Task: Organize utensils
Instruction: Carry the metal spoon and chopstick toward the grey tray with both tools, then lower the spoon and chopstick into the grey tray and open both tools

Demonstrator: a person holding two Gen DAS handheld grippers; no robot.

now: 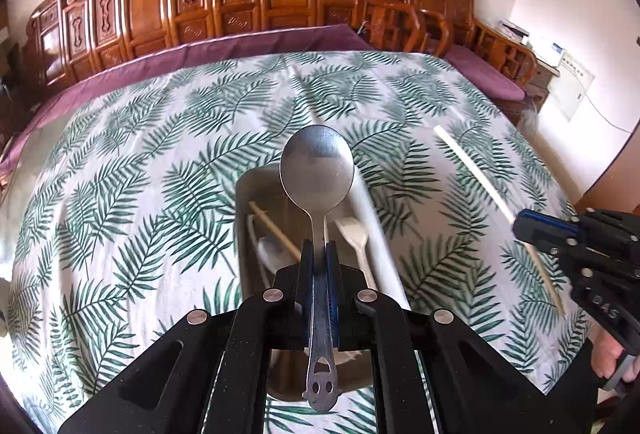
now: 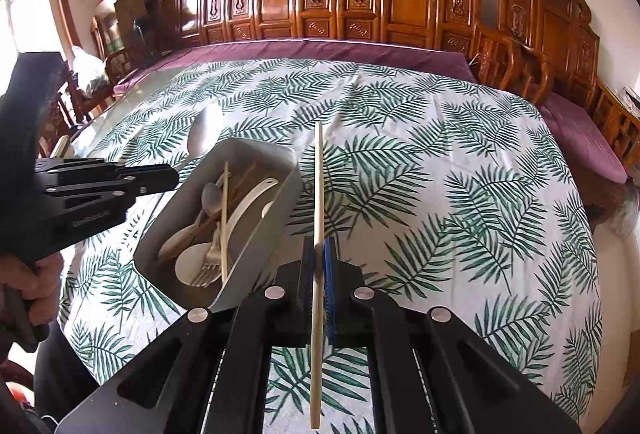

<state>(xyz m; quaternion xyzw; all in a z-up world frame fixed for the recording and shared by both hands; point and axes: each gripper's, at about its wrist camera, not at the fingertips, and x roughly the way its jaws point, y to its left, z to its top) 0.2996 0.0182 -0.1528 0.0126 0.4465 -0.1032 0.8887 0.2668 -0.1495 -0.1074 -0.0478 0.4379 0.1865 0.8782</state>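
One tray; two metal spoons; one fork; two grippers.

In the left wrist view, the metal spoon and left gripper hide most of the grey tray. In the right wrist view, the tray's near corner sits behind the right gripper.

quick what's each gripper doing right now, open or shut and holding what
Left gripper: closed on the metal spoon by its handle, above the grey tray.
Right gripper: closed on a single chopstick, beside the tray.
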